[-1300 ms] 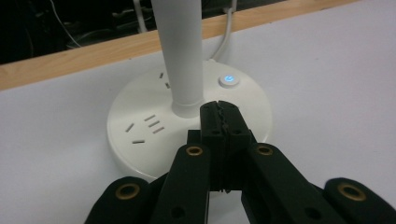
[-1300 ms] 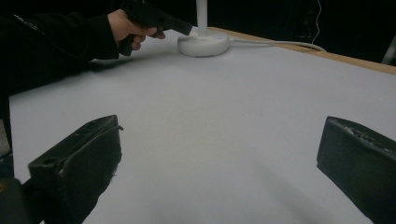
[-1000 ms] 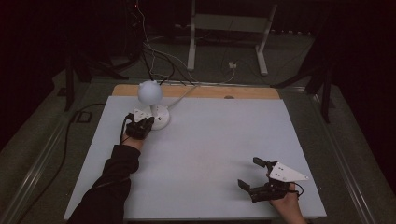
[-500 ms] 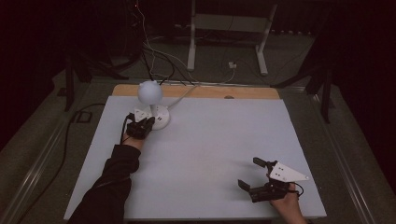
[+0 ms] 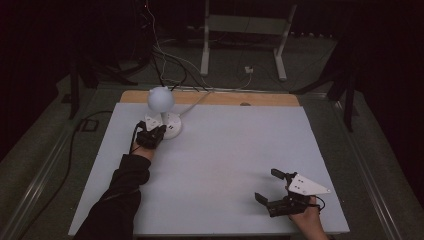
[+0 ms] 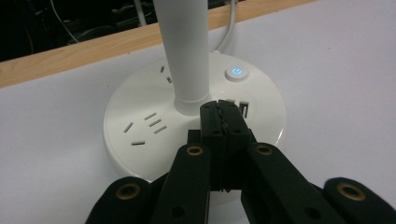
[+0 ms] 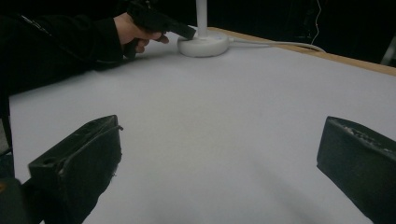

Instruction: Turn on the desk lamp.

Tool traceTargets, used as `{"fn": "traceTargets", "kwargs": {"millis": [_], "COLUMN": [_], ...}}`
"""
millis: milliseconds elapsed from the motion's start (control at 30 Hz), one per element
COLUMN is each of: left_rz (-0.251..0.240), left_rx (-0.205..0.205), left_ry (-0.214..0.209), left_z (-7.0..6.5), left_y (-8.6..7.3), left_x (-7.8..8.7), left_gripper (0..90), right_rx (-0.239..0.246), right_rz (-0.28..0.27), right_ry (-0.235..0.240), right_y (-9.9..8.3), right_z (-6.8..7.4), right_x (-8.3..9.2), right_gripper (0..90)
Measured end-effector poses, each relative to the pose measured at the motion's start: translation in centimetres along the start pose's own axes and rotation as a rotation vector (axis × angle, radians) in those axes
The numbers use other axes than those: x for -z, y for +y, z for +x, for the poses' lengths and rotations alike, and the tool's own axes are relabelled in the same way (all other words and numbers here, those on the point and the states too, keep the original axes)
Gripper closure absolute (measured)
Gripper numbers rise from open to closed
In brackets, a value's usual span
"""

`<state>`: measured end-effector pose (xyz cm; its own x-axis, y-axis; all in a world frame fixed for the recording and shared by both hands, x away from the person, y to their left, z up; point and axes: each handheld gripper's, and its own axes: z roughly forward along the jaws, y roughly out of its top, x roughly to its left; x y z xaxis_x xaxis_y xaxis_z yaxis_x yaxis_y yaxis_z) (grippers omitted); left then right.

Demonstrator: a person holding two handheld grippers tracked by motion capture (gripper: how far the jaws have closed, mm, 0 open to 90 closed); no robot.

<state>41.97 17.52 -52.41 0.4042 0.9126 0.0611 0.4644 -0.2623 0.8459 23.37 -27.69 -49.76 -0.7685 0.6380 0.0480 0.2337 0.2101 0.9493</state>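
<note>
Left gripper (image 6: 223,122) has its jaws pressed together, nothing between them, tips poised over the round white lamp base (image 6: 140,140) right at the foot of the stem (image 6: 187,51). The desk lamp (image 5: 161,100) sits at the far-left of the white table (image 5: 225,165), just inside the wooden edge strip (image 5: 260,98), its cord (image 5: 200,102) running off the back.

Judged step: press the power button (image 6: 236,73). It glows blue, sits on the base top to the right of the stem in the left gripper view, just beyond the two USB ports (image 6: 237,106).

How to do it well:
- Keep the jaws together; the joined tips make one blunt probe. Opened, a tip could straddle the button or snag a USB slot.
- Tips now point at the stem foot, not the button. Shift them right and forward in the left gripper view, clearing the ports first.
- Come down square on the button's centre, short push, then lift. An angled push may slide the base on the smooth table.
- Stay off the stem; a bump there could rock the globe shade (image 5: 160,98).
- Avoid the socket slots (image 6: 152,122) on the left half of the base.

Right gripper (image 5: 281,192) rests at the near-right of the table, jaws spread wide, empty, well apart from the lamp. It could brace the base if it skids; otherwise leave it parked.
</note>
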Motion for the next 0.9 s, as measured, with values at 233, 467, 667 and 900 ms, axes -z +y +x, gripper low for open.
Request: {"fn": "traceTargets", "kwargs": {"millis": [233, 467, 667, 900], "left_rz": [-0.014, -0.028, -0.012, -0.006], "left_rx": [0.007, 0.059, 0.079, 0.121], "left_ry": [-0.01, -0.024, -0.009, -0.026], "left_z": [-0.1, -0.6, -1.0, -1.0], "left_y": [0.3, 1.3, 1.7, 2.0], "left_x": [0.5, 1.5, 1.9, 2.6], "left_gripper": [89.8, 75.3, 58.3, 44.0], "right_rx": [-0.001, 0.0, 0.001, 0.001], "right_rz": [0.001, -0.001, -0.003, -0.006], "right_ry": [0.003, 0.0, 0.0, -0.002], "right_y": [0.0, 0.0, 0.0, 0.0], "right_z": [0.0, 0.0, 0.0, -0.1], "right_x": [0.0, 0.0, 0.0, 0.1], "right_gripper": [0.0, 0.0, 0.0, 0.0]}}
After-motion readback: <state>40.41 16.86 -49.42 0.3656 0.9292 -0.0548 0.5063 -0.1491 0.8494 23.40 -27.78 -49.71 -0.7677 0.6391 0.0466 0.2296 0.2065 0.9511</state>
